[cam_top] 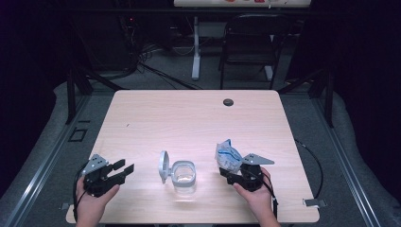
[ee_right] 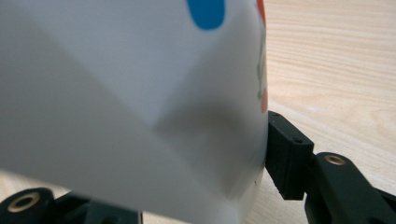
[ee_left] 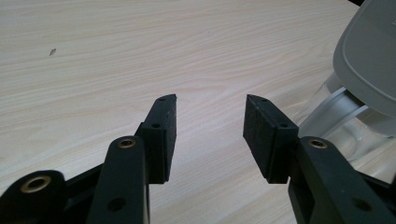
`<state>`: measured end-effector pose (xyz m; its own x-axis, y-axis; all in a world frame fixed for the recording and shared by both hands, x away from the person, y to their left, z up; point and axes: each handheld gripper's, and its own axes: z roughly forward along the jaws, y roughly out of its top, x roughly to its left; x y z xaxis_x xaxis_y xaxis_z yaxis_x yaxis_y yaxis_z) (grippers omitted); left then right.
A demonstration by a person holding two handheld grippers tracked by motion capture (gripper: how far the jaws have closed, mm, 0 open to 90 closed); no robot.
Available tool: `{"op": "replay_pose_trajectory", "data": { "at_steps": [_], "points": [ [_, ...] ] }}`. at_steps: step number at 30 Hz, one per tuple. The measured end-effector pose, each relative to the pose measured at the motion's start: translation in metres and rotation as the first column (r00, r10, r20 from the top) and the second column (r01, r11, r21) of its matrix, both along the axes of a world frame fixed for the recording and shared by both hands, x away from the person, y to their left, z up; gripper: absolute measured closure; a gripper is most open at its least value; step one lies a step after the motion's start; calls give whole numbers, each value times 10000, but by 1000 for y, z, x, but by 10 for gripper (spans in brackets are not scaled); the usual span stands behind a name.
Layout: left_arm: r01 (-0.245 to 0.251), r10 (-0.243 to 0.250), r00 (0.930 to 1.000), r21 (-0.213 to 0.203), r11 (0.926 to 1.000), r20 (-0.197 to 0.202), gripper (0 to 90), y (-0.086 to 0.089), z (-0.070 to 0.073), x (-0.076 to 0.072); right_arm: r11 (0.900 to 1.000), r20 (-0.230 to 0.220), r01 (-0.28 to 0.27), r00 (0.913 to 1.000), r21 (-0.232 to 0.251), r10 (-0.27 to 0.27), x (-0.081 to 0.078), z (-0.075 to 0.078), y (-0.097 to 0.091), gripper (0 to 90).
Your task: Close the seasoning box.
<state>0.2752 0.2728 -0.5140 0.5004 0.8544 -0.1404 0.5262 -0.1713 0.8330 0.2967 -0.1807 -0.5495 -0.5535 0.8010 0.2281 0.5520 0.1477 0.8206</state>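
A clear plastic container [cam_top: 183, 176] stands near the table's front middle, its grey lid [cam_top: 163, 166] swung open to the left. My left gripper [cam_top: 124, 166] rests left of it, open, with bare table between the jaws [ee_left: 211, 130]; the lid [ee_left: 369, 56] and the container's clear wall [ee_left: 334, 119] show to the right of its jaws. My right gripper [cam_top: 230, 171] is to the right of the container, shut on a white bag with blue print [cam_top: 228, 155] that stands up above the jaws. In the right gripper view the bag [ee_right: 130, 93] hides the left jaw, and the right pad [ee_right: 285, 154] presses its side.
The light wooden table [cam_top: 189, 118] has a dark round grommet [cam_top: 228, 101] near its far edge. A black chair [cam_top: 250, 42] and a white desk leg [cam_top: 196, 47] stand on the floor beyond. A cable [cam_top: 314, 161] loops off the table's right side.
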Motion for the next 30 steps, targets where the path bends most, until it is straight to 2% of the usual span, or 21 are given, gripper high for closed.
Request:
{"op": "replay_pose_trajectory", "data": {
  "at_steps": [2, 4, 13, 14, 16, 17, 22, 23, 30],
  "points": [
    [1, -1, 10000, 2, 10000, -3, 549, 0, 0, 0, 10000, 99, -3, 10000, 59, 3, 0, 1, 0, 472],
    [14, -14, 10000, 7, 10000, -6, 549, 0, -1, 0, 9996, 101, 7, 9999, -266, -4, -1, 2, 0, 472],
    [10, -10, 10000, 50, 10000, -54, 541, -1, -2, 0, 9978, 367, -13, 9993, -669, 37, -3, 4, 3, 472],
    [4, -3, 10000, 48, 10000, -52, 540, -1, -2, 0, 9985, 427, -41, 9991, -554, 65, -3, 4, 4, 472],
    [19, -18, 10000, 55, 10000, -33, 539, -1, -2, 0, 9963, 501, 6, 9987, -855, 37, -5, 6, 5, 472],
    [15, -15, 10000, 73, 10000, -49, 539, -1, -2, 0, 9969, 512, -21, 9987, -782, 61, -5, 6, 6, 472],
    [28, -28, 10000, 78, 10000, -54, 539, -1, -2, 0, 9947, 680, 19, 9977, -1032, 52, -7, 9, 9, 472],
    [31, -30, 10000, 79, 10000, -59, 539, -1, -2, 0, 9956, 760, 15, 9971, -939, 57, -8, 9, 10, 472],
    [20, -20, 10000, 79, 10000, -63, 539, -1, -2, 0, 9859, 1280, -7, 9915, -1671, 224, -13, 14, 17, 472]
  ]
}}
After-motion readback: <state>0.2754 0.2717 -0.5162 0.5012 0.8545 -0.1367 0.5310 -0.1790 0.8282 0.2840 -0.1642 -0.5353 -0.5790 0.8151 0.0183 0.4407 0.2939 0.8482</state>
